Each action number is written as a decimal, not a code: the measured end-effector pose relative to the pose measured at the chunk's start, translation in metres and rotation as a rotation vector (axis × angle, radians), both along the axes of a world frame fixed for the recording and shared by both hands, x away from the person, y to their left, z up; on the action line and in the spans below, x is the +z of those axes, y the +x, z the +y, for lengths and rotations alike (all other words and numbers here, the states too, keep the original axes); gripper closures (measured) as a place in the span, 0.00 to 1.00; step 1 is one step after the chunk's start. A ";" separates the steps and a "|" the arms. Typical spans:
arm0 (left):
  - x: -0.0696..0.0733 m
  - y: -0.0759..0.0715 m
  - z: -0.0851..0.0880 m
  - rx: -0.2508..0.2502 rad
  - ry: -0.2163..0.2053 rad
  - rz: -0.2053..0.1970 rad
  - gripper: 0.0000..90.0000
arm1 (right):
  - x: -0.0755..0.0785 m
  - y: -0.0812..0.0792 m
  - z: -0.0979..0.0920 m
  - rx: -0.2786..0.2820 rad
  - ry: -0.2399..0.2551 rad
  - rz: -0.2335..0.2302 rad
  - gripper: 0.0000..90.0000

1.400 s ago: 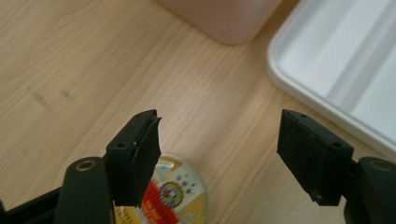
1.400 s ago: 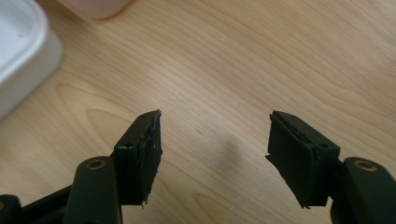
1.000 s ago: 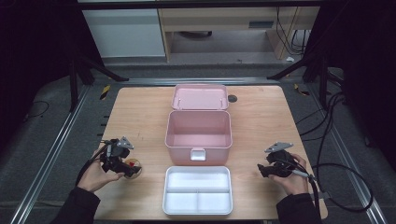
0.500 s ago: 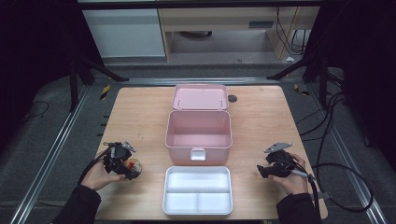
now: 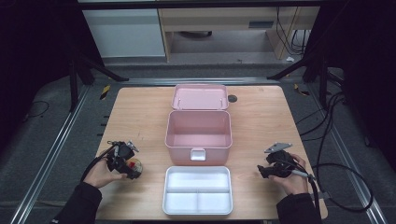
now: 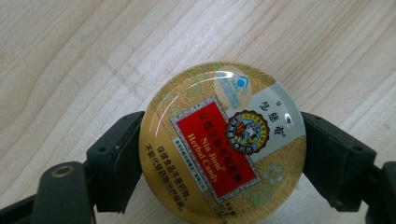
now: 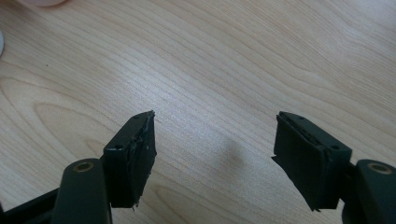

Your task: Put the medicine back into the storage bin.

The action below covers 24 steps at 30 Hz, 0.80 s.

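left gripper [image 6: 219, 154]: fingers [image 6: 116, 158] clamp candy tin [image 6: 223, 142], near left on counter [image 5: 140, 112] | right gripper [image 7: 212, 154]: fingers wide, nothing between, near right | progress: tin gripped, not yet in pink box [image 5: 198, 145] or white tray [image 5: 198, 205]

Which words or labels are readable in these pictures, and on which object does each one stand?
"Nin Jiom Herbal Candy": red panel on the lid of the round candy tin, between the left gripper jaws.
Chinese characters on the red panel, grey band and gold rim: present, too small to read surely.
Round emblem and blue-white badge: text blurred.
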State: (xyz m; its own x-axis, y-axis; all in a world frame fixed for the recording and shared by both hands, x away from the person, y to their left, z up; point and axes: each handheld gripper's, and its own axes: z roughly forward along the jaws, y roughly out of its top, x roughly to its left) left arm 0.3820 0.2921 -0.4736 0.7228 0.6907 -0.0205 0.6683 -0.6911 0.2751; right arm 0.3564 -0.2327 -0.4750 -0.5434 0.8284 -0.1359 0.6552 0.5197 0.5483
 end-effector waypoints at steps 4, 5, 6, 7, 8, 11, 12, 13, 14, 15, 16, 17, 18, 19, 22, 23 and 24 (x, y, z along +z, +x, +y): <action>0.010 0.002 -0.003 -0.007 -0.009 -0.014 0.22 | -0.002 0.000 0.001 -0.002 -0.002 0.003 0.33; 0.015 0.003 -0.003 -0.011 -0.010 -0.023 0.22 | -0.002 0.000 0.002 -0.001 -0.004 0.003 0.33; 0.019 0.004 -0.004 -0.013 -0.010 -0.033 0.22 | -0.002 0.000 0.002 -0.002 -0.004 0.003 0.33; 0.029 0.006 -0.006 -0.018 -0.010 -0.051 0.22 | -0.002 0.000 0.002 -0.003 -0.004 0.002 0.33; 0.029 0.006 -0.006 -0.018 -0.010 -0.051 0.22 | -0.002 0.000 0.001 -0.004 -0.001 0.001 0.33; 0.046 0.010 -0.013 -0.026 -0.015 -0.079 0.22 | -0.002 0.000 0.000 -0.011 0.003 0.000 0.33; 0.049 0.011 -0.014 -0.029 -0.021 -0.084 0.22 | -0.002 0.000 0.000 -0.016 0.002 -0.001 0.33; 0.053 0.012 -0.015 -0.030 -0.025 -0.086 0.22 | -0.002 0.000 -0.001 -0.019 0.004 -0.001 0.33; 0.053 0.012 -0.015 -0.030 -0.025 -0.086 0.22 | -0.002 0.000 -0.001 -0.019 0.004 -0.001 0.33; 0.056 0.013 -0.017 -0.034 -0.025 -0.093 0.22 | -0.002 0.000 -0.001 -0.023 0.007 -0.002 0.32; 0.059 0.014 -0.019 -0.036 -0.026 -0.096 0.22 | -0.002 0.001 -0.001 -0.024 0.008 -0.001 0.32; 0.064 0.016 -0.021 -0.047 -0.025 -0.101 0.22 | -0.002 0.001 -0.001 -0.025 0.009 0.000 0.32; 0.064 0.016 -0.021 -0.047 -0.025 -0.101 0.22 | -0.003 0.001 -0.001 -0.026 0.009 -0.001 0.32; 0.067 0.017 -0.022 -0.045 -0.031 -0.104 0.22 | -0.003 0.001 -0.001 -0.026 0.009 -0.001 0.32; 0.079 0.021 -0.025 -0.050 -0.038 -0.120 0.22 | -0.003 0.001 -0.001 -0.025 0.008 -0.003 0.32; 0.082 0.022 -0.026 -0.051 -0.044 -0.124 0.22 | -0.003 0.001 -0.001 -0.025 0.009 -0.003 0.32; 0.086 0.022 -0.027 -0.053 -0.046 -0.130 0.22 | -0.003 0.001 -0.001 -0.026 0.009 -0.004 0.32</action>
